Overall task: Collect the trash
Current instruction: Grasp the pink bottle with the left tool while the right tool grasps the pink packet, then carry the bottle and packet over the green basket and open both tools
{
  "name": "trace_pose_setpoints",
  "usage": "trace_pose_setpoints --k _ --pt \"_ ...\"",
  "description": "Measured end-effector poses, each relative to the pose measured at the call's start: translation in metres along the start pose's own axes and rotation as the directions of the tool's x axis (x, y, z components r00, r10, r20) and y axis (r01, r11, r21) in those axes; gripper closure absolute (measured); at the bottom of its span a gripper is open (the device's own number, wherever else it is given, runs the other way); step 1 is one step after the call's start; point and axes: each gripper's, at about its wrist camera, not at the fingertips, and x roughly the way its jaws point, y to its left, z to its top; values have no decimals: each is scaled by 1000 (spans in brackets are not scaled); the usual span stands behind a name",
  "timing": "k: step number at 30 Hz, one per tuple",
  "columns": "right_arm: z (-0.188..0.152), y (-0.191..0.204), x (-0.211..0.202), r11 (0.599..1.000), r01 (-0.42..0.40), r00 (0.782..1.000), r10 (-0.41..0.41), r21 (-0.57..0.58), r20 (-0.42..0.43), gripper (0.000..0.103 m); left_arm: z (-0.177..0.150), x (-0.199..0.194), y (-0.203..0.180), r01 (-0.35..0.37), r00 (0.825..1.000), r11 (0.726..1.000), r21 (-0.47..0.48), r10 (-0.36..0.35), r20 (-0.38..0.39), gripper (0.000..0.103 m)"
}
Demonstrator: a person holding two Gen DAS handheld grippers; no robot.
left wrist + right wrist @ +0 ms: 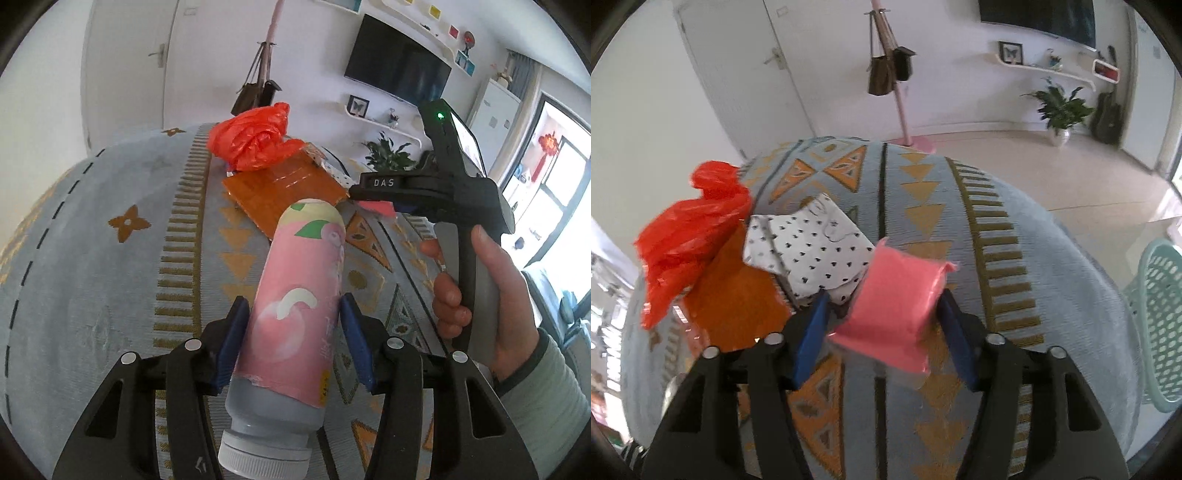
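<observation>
patterned cloth (1015,229) | coat stand (897,96) – bags hung | potted plant (1060,110) | wall TV (399,70) | mint basket (1160,321)

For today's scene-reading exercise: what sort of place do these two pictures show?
Most likely a home living room: a wall-mounted television, a coat stand hung with bags, a potted plant, and a patterned cloth over the table.

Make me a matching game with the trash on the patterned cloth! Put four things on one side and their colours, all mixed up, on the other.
Things:
1. bottle
2. plastic bag
3. crumpled paper
4. flat packet

Colours:
A. white with little black spots
B. orange
C. pink label, white cap
D. bright red

Pairs: 1-C, 2-D, 3-A, 4-B
</observation>
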Motion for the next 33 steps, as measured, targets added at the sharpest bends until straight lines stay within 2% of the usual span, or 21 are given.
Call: trace_pose_setpoints --k 1,3,8,9,12,14,16,17,21,25,29,33 --pt "1 0 1 1000 10 1000 -10 -2 2 59 0 3 0 3 1000 1000 -1 -3 -18 52" --pt "-1 -1 0 999 33 999 -33 -5 7 63 -2 7 0 -13 999 1000 8 14 -47 49" --pt "-7 -10 -14 1000 -11 999 11 8 41 66 4 17 -8 -57 996 998 35 60 -72 52" --pt "-10 -13 -20 1000 -30 998 29 8 56 67 4 17 -8 -50 996 999 23 51 -69 56" --pt "-19 -21 -41 999 -37 995 37 -5 97 67 6 12 -8 -4 999 1000 -21 4 -45 57" --pt "-25 -30 -60 999 -38 991 38 -7 127 67 10 2 -13 65 998 997 -41 -65 -4 57" --pt "-29 -41 -82 1000 -23 985 24 -7 173 67 14 -9 -22 183 983 981 -58 -181 24 57" --pt "-30 -46 -92 1000 -11 981 12 -7 196 67 20 -16 -31 253 967 966 -56 -251 45 57" --pt "-28 -81 -134 999 25 957 -30 21 289 67 46 -23 -72 308 949 951 8 -308 65 57" --pt "-27 -124 -170 995 51 929 -80 89 362 67 73 -13 -122 360 929 930 75 -365 68 57" --pt "-27 -166 -187 984 116 908 -161 137 386 67 91 9 -182 405 909 903 140 -415 45 57" --pt "-30 -212 -188 965 156 902 -226 211 367 67 106 49 -236 465 883 870 163 -469 -17 57"
